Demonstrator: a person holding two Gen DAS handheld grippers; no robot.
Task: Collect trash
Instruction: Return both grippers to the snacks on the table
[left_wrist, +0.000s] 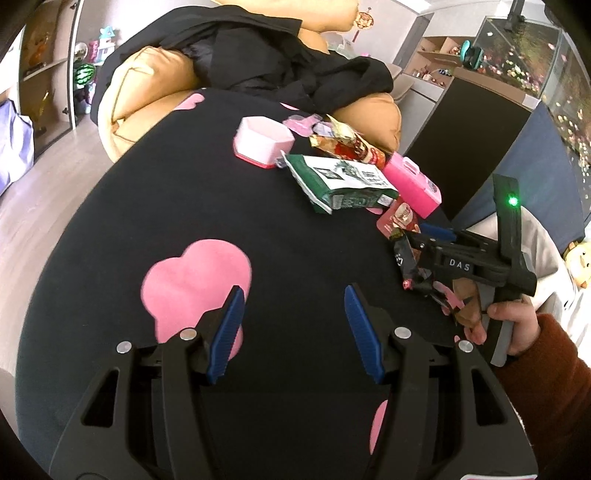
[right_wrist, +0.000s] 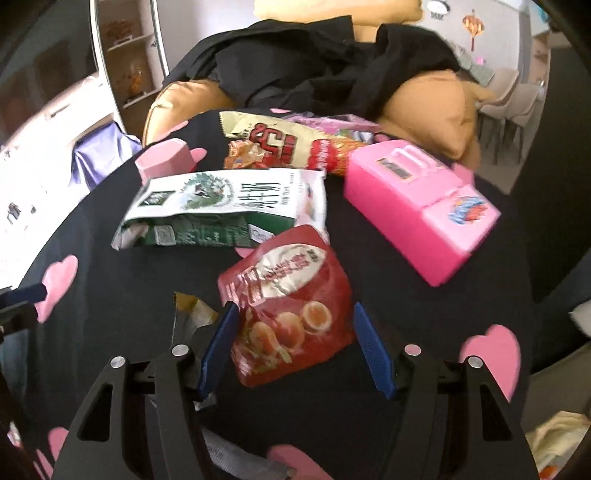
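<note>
A red snack packet (right_wrist: 291, 291) lies flat on the black cloth with pink hearts (right_wrist: 110, 295). My right gripper (right_wrist: 294, 308) stands open astride it, one blue pad at each side edge, neither clearly pressing. A crumpled dark and yellow wrapper (right_wrist: 192, 314) lies just left of its left finger. Behind the packet are a green and white bag (right_wrist: 221, 210) and a red and yellow snack bag (right_wrist: 280, 147). My left gripper (left_wrist: 294, 295) hangs open over bare cloth, holding nothing. In its view the right gripper (left_wrist: 421, 258), held by a hand, sits at the red packet (left_wrist: 397, 219).
A pink toy box (right_wrist: 417, 218) stands right of the packets and a pink hexagonal container (left_wrist: 264, 142) at the back left. Small pink wrappers (left_wrist: 301, 122) lie at the far edge. A tan armchair (left_wrist: 147, 96) with black clothing (left_wrist: 266, 62) stands beyond the table.
</note>
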